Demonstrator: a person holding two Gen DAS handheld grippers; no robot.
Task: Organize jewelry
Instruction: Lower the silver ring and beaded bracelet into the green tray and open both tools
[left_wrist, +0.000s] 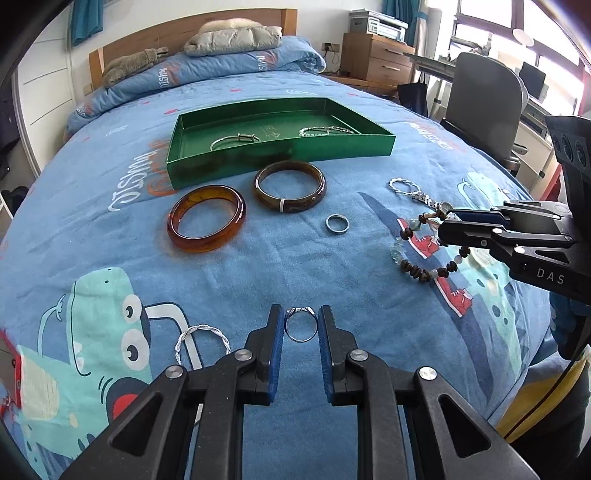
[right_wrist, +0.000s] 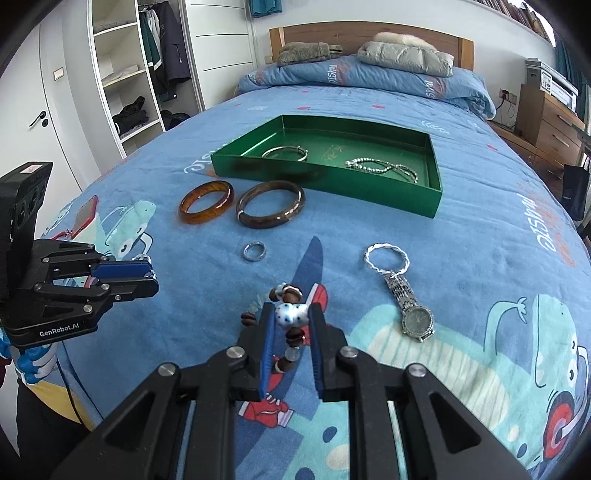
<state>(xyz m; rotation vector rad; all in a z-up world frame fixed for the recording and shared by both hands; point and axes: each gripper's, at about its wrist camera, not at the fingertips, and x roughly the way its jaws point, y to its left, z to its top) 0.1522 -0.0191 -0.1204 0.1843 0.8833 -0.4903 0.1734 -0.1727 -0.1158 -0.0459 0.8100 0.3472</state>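
Your left gripper (left_wrist: 301, 325) pinches a thin, smooth silver ring (left_wrist: 300, 326) low in the frame's centre; your right gripper (right_wrist: 291, 321) clamps the beaded bracelet (right_wrist: 291, 317) by its glossy white, blue-dotted bead. The shiny green tray (left_wrist: 280, 153) sits upper centre, holding a metal bangle (left_wrist: 234, 141) and a silvery bead chain (left_wrist: 325, 130).

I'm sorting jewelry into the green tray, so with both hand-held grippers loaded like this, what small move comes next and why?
Probably carry both pieces forward over the green tray. The left hand-held gripper is shut on a silver ring, and the right hand-held gripper is shut on the beaded bracelet. The tray already holds a silver bangle and a bead chain.
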